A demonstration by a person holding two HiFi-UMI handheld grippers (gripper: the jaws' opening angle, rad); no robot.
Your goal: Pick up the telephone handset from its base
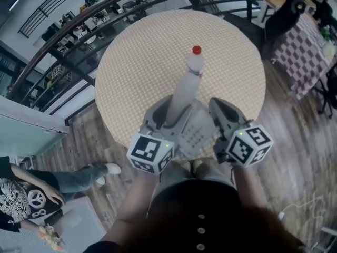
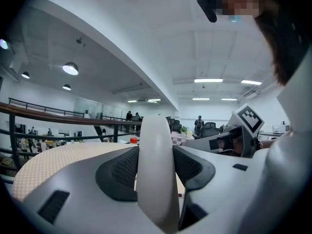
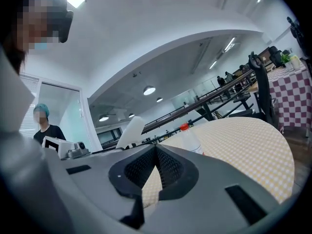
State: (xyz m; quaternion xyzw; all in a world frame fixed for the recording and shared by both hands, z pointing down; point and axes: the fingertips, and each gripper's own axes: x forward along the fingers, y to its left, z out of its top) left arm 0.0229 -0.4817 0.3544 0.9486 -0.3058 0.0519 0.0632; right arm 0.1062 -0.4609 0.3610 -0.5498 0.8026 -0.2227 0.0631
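Observation:
In the head view my left gripper (image 1: 167,115) is shut on the white telephone handset (image 1: 182,96), which points up and away over the table. The left gripper view shows the handset (image 2: 156,174) upright between the dark pads (image 2: 119,167) of that gripper (image 2: 156,165). The grey telephone base (image 1: 199,132) with its keys lies between the two grippers at the near edge of the round table (image 1: 137,67). My right gripper (image 1: 218,107) hovers to the right of the base. In its own view that gripper (image 3: 156,162) is shut with nothing in it, and the handset (image 3: 130,130) rises at the left.
A white bottle with a red cap (image 1: 195,62) stands on the checked tablecloth just beyond the handset; the bottle (image 3: 189,136) also shows past the right jaws. A dark railing (image 1: 63,62) curves behind the table. A person (image 1: 31,194) stands at lower left. A purple-checked table (image 1: 300,51) is at upper right.

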